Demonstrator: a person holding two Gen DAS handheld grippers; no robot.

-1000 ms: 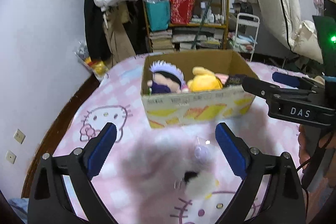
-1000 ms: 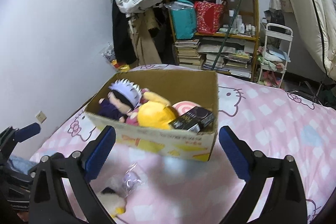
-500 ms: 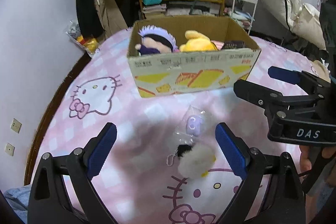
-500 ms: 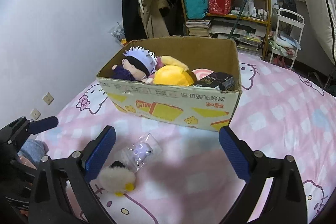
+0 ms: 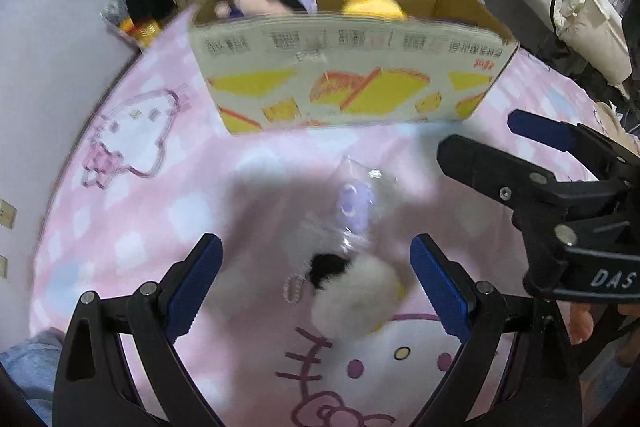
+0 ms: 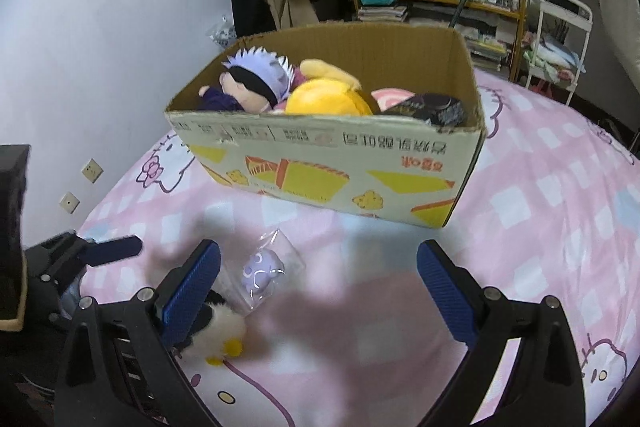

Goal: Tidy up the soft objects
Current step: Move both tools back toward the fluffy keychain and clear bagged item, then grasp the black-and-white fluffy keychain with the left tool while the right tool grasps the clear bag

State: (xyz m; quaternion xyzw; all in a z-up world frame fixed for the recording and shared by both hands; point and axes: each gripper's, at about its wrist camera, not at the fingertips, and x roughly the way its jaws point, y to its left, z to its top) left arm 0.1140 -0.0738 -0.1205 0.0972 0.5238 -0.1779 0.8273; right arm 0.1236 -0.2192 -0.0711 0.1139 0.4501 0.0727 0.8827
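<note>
The left gripper (image 5: 316, 277) hung released over the fluffy white keychain (image 5: 354, 297); closing might, through the blur, also snag the adjacent plastic bag (image 5: 356, 205).

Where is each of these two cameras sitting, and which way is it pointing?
Left wrist view: rides the left gripper, looking steeply down at the fluffy white toy and bagged purple toy on the pink bedspread; its open fingers, the right gripper and a fingertip show.
Right wrist view: rides the right gripper, facing the cardboard box of plush toys; its open fingers and the left gripper show.
Shared: box, both loose toys, bedspread, shelf.
</note>
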